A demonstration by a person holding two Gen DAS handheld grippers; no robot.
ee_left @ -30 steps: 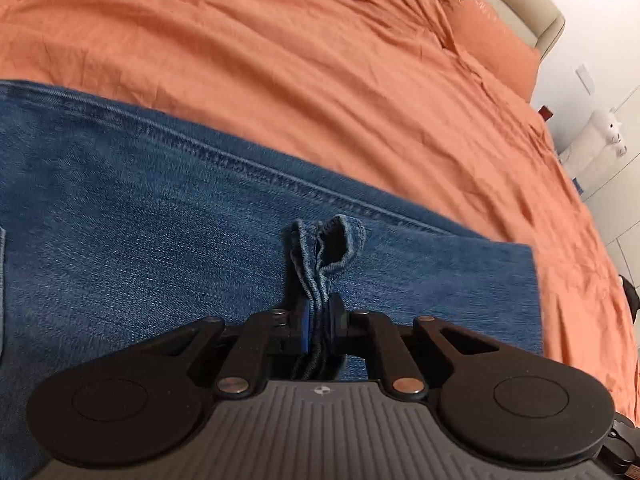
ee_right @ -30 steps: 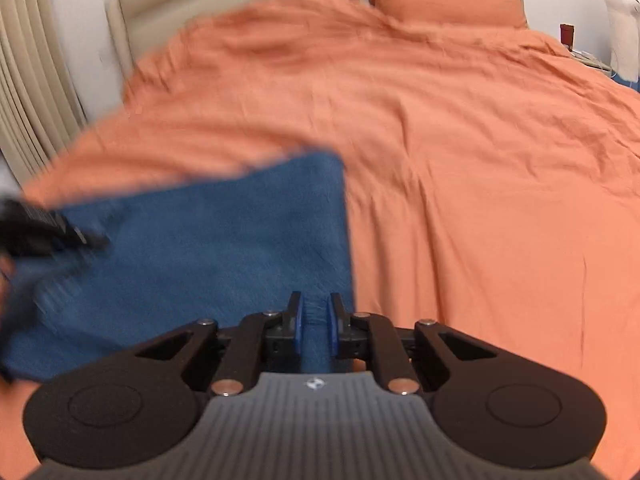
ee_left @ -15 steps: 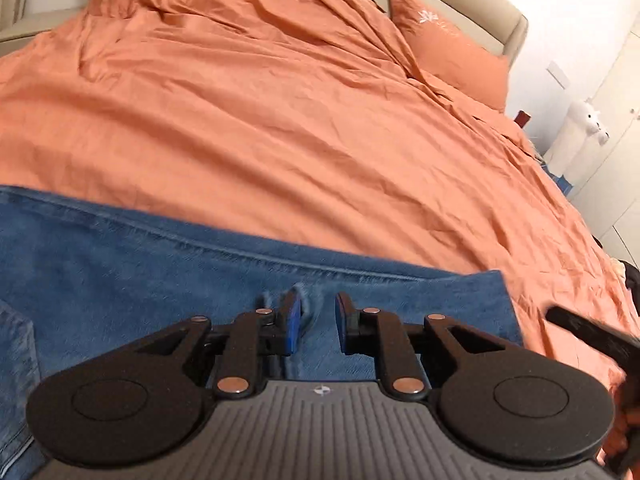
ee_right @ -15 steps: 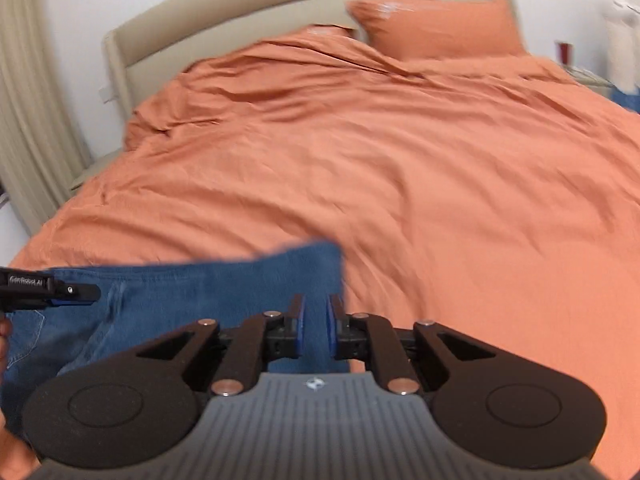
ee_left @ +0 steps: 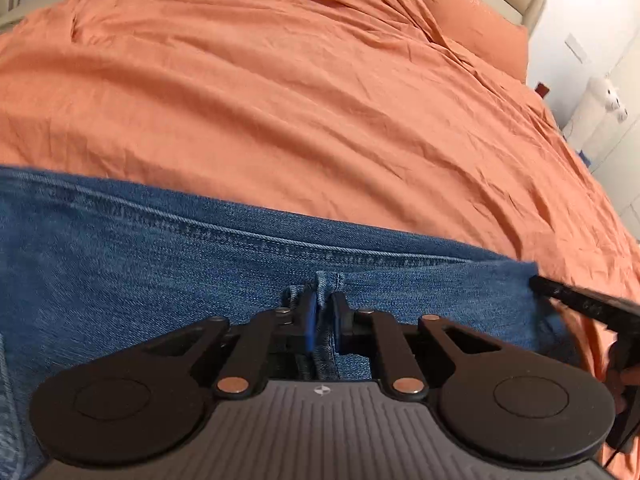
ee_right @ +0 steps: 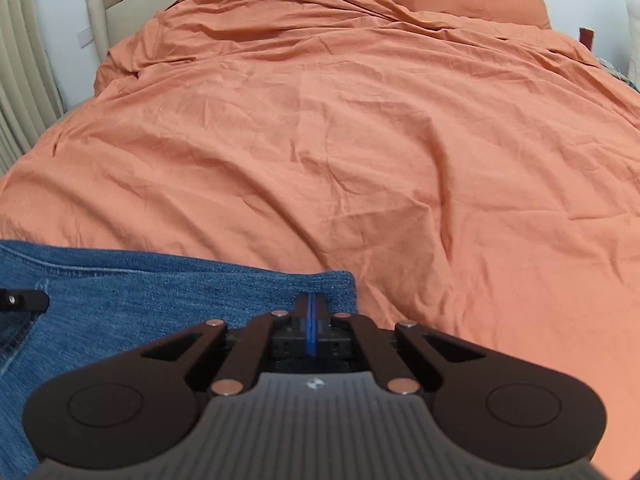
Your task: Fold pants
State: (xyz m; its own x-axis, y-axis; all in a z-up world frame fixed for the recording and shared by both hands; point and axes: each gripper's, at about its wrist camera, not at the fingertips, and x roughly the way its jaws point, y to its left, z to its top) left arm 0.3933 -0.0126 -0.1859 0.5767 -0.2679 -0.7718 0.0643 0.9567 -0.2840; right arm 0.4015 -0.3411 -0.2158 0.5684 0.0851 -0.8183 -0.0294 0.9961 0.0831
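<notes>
Pants (ee_left: 160, 280) are laid flat across the orange bedcover (ee_left: 300, 112) at six o'clock, ready for folding; the left gripper (ee_left: 322, 322) is closing around a small denim fold, while the right gripper (ee_right: 311, 330) is shut, apparently empty, at the cuff corner

Pants (ee_left: 160, 264) blue denim; bedcover (ee_left: 280, 100) matt cloth.
</notes>
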